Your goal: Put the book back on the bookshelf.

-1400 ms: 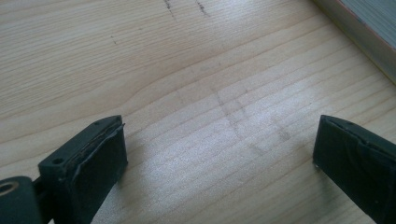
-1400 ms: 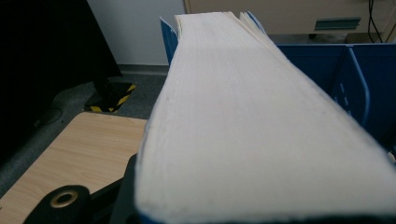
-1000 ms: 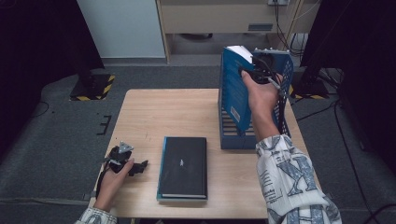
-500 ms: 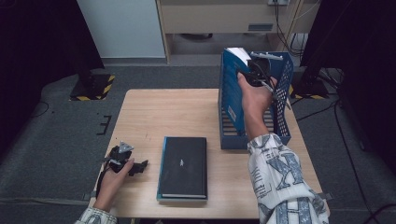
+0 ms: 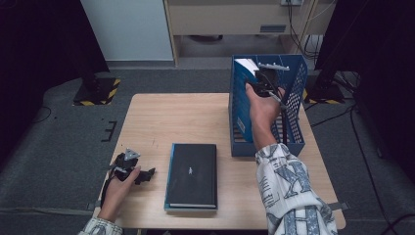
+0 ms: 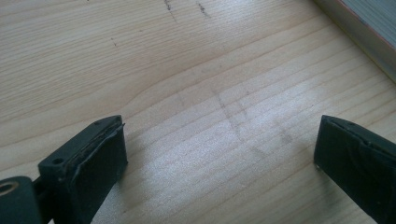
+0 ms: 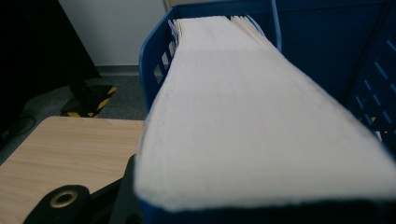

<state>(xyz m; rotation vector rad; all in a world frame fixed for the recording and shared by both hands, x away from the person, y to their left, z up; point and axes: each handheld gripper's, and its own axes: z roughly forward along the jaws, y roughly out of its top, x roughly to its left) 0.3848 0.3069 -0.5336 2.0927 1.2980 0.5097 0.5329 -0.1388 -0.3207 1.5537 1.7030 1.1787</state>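
Note:
My right gripper (image 5: 267,81) is shut on a thick blue-covered book (image 5: 246,65) and holds it upright inside the blue mesh file bin (image 5: 295,108) at the table's right. In the right gripper view the book's cream page edge (image 7: 243,102) runs away from me into the bin's blue wall (image 7: 156,56), and its near end sits between my jaws. My left gripper (image 5: 146,174) rests on the table near the front left, held by a hand. Its jaws stand wide apart in the left gripper view (image 6: 219,158), with bare wood between them.
A black book (image 5: 192,174) lies flat on the wooden table (image 5: 176,117) between the two hands; its page edge (image 6: 369,28) shows at the top right of the left gripper view. Dark stands and cables surround the table on the floor.
My right hand has sunk, taking the blue book lower into the file bin. The left gripper and the black book have stayed where they were.

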